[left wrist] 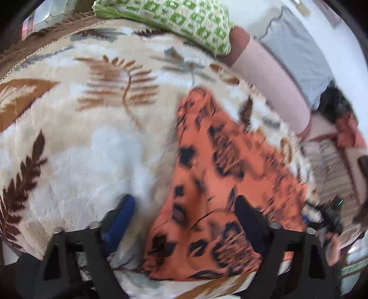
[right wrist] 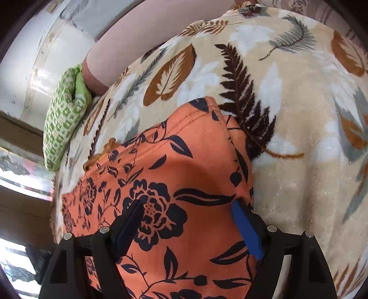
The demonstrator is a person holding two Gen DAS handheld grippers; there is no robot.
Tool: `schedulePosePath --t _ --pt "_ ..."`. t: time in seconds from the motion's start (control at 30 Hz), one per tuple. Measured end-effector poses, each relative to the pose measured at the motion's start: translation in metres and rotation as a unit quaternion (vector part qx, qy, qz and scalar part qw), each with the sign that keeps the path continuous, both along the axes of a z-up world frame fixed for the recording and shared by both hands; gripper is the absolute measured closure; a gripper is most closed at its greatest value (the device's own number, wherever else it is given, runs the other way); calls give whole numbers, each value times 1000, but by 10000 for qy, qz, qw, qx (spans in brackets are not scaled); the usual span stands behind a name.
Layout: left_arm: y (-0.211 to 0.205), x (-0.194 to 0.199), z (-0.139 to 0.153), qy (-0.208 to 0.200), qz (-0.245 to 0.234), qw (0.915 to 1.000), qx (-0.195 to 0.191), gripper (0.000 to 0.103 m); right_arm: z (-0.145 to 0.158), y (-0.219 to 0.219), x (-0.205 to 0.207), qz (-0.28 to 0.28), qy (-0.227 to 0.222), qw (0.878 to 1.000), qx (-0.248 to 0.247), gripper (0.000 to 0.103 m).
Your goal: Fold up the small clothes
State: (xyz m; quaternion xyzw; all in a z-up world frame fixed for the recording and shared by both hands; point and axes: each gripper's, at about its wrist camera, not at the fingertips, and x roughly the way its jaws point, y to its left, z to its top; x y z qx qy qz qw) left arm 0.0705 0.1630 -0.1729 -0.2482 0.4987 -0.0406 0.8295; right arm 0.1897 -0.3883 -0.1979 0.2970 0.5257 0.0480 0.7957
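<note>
Left wrist view: left gripper (left wrist: pixel 184 207), jaws wide, over orange floral garment (left wrist: pixel 207 184) at 5 o'clock on leaf-print blanket (left wrist: pixel 92 138), green pillow (left wrist: pixel 179 20) at 12; right wrist view: right gripper (right wrist: pixel 188 207), jaws wide, garment (right wrist: pixel 172 172) between fingers at 6, pillow (right wrist: pixel 64 119) at 9.

Home bedroom — plush leaf blanket (right wrist: pixel 299 128), pillow (left wrist: pixel 174 20)
</note>
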Motion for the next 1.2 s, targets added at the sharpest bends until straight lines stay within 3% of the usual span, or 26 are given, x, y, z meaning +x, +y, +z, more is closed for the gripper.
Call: schedulePosePath --t 0.03,0.07,0.1,0.13,0.27,0.37,0.47,0.53,0.6,0.63,0.67,0.7,0.73,0.8,0.9,1.03,1.2 --pt "-2 -3 -3 80 42 9992 392 57 -1 2 1 1 11 10000 24 19" --pt "-2 -4 -2 59 -6 9990 443 65 0 -6 -2 36 17 10000 -3 18" --pt "0 -5 0 23 -78 9997 219 81 1 -4 1 72 23 10000 -43 18" --pt "2 -6 2 71 -103 9999 40 82 1 1 1 130 25 9998 -120 16" --pt "-4 -6 9 107 -329 9990 281 79 3 5 6 252 32 9992 -325 7" --pt "-6 2 23 -70 -429 9976 547 65 2 14 9 335 54 9983 -484 0" --pt "-5 20 54 -699 -479 9935 755 37 2 19 11 422 113 9970 -642 0" --pt "-10 49 62 -947 -623 9912 686 35 2 16 10 405 104 9975 -570 0" --pt "-11 85 51 -860 -672 9932 395 35 3 11 8 344 82 9985 -415 0" --pt "-10 104 39 -677 -642 9952 290 36 3 8 7 335 76 9988 -351 1" --pt "-7 117 27 -473 -582 9970 174 55 3 5 6 336 68 9991 -265 0" --pt "-1 131 8 -101 -457 9989 21 92 3 3 5 337 58 9992 -193 0" --pt "3 137 -6 172 -382 9990 -122 94 3 1 4 337 52 9993 -143 1" --pt "12 135 -12 70 -311 9984 -470 94 3 -5 4 346 40 9994 15 1" --pt "10 128 -8 -38 -456 9987 -214 94 3 -9 4 346 57 9993 118 1" --pt "13 131 -8 26 -475 9985 -259 93 17 -9 8 368 149 9991 134 1" --pt "4 132 -7 -42 -616 9981 65 92 60 -10 21 475 -578 9965 370 1"
